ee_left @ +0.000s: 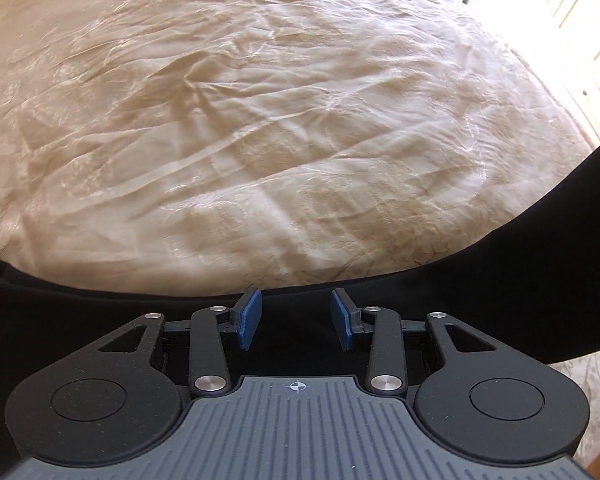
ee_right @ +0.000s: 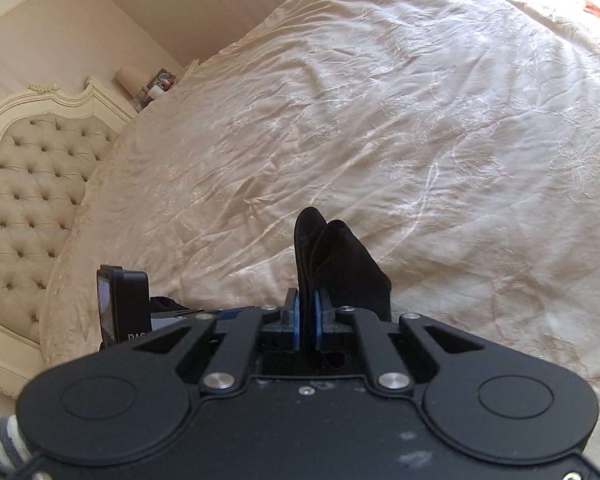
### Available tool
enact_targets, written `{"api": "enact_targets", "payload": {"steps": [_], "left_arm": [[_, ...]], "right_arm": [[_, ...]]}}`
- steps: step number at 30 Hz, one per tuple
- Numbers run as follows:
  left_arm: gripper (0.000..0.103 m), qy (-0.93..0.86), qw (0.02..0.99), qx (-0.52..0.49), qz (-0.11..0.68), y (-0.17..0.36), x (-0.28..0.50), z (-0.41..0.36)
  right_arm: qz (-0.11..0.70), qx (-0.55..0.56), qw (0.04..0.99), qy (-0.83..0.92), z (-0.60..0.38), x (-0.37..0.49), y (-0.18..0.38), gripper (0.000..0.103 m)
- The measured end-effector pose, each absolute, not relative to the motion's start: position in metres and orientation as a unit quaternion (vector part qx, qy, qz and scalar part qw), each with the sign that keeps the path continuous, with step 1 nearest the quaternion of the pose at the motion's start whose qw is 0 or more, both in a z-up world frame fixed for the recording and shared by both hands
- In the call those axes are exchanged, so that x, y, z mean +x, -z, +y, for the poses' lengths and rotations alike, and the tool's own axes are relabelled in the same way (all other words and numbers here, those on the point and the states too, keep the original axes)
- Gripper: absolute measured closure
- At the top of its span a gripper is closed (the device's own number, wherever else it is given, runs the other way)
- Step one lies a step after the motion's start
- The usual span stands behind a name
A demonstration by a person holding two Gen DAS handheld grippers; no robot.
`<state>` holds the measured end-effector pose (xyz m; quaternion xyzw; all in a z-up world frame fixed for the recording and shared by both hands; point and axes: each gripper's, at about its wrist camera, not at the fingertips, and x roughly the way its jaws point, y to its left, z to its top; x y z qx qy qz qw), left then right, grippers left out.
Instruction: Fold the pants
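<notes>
The black pants stretch as a dark band across the bottom of the left wrist view and rise up its right side, over a cream bedspread. My left gripper is open, its blue pads apart just above the pants' edge, holding nothing. In the right wrist view my right gripper is shut on a bunched fold of the black pants, which sticks up past the pads above the bedspread.
A tufted cream headboard stands at the left of the right wrist view, with a lamp and small items beside it. The other gripper's black camera block is close on the left. White doors stand at the far right.
</notes>
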<state>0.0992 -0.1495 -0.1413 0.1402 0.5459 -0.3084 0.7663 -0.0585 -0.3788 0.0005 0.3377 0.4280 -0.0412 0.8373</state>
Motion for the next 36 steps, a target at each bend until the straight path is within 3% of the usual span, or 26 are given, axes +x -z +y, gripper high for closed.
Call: {"api": "enact_targets", "payload": {"steps": [8,18,20,21,22,24,31,36], "left_arm": [[0.066,0.299,0.764,0.123,0.559,0.130,0.129,-0.057],[0.066,0.295,0.764,0.121,0.561,0.130,0.165,0.018],[0.066,0.299,0.763,0.119,0.561,0.129,0.169,0.025],[0.066,0.302,0.762,0.118,0.560,0.128,0.170,0.027],[0.066,0.306,0.761,0.118,0.559,0.127,0.170,0.029],[0.066,0.312,0.761,0.118,0.557,0.125,0.170,0.031],[0.066,0.333,0.769,0.102,0.537,0.108,0.158,0.014],[0.066,0.358,0.754,0.109,0.540,0.108,0.135,-0.020]], "right_arm": [[0.442,0.337,0.831,0.004,-0.257,-0.001,0.008,0.095],[0.514,0.306,0.801,0.024,-0.150,0.042,0.103,0.095],[0.517,0.295,0.803,0.035,-0.143,0.046,0.114,0.093],[0.520,0.287,0.804,0.038,-0.136,0.049,0.118,0.086],[0.522,0.280,0.805,0.041,-0.131,0.050,0.119,0.079],[0.522,0.270,0.808,0.038,-0.124,0.049,0.117,0.075],[0.477,0.268,0.837,0.010,-0.137,0.025,0.069,0.073],[0.463,0.263,0.840,0.107,-0.186,-0.003,0.062,0.073]]}}
